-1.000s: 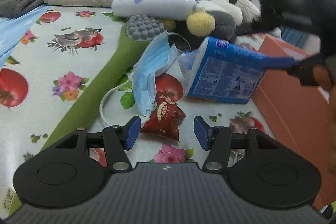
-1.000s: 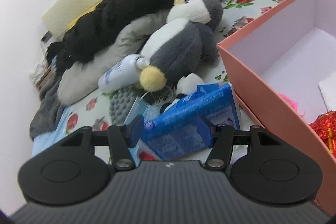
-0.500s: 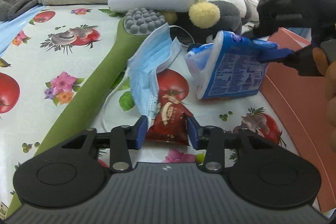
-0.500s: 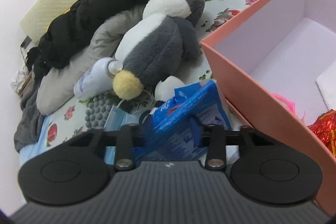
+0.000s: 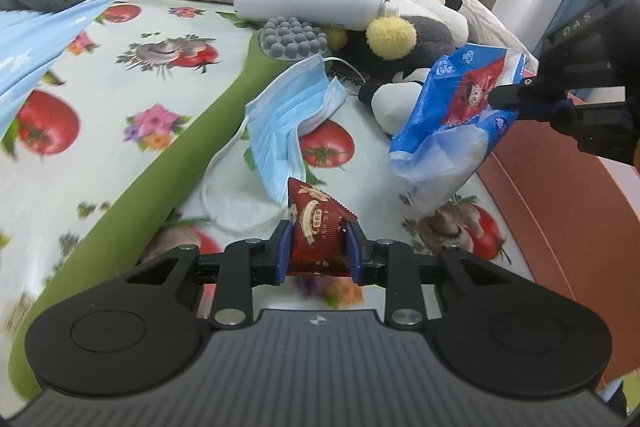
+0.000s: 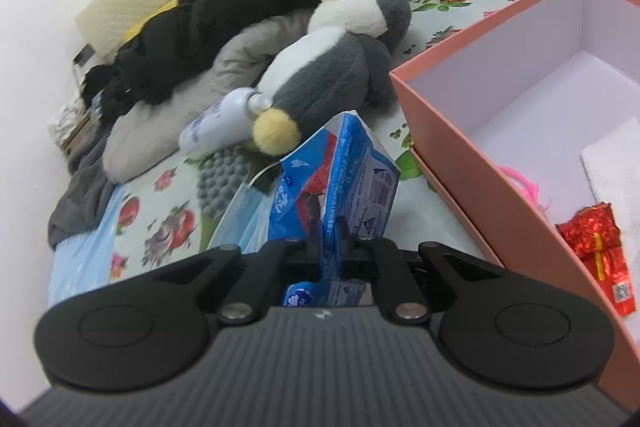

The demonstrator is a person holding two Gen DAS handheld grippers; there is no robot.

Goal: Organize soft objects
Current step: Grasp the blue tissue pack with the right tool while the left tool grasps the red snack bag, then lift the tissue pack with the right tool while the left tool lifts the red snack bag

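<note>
My left gripper (image 5: 318, 251) has its jaws closing on a red snack packet (image 5: 318, 227), and both blue pads press its sides just above the fruit-print sheet. My right gripper (image 6: 329, 241) is shut on the edge of a blue tissue pack (image 6: 340, 179). In the left wrist view that right gripper (image 5: 520, 99) holds the tissue pack (image 5: 452, 123) lifted off the bed beside the pink box (image 5: 560, 211). A blue face mask (image 5: 288, 115) lies crumpled just beyond the snack packet. A grey and white penguin plush (image 6: 332, 67) lies behind the tissue pack.
A long green massager with a grey knobbed head (image 5: 294, 39) lies across the bed. A white bottle (image 5: 308, 3) rests against the plush. The pink box (image 6: 460, 131) holds a red packet (image 6: 596, 239), pink string and a white sheet. Dark clothes and pillows pile up at the back.
My left gripper moved forward around the red snack packet and closed on it. My right gripper closed on the blue tissue pack and raised it off the bed, crumpling it.
</note>
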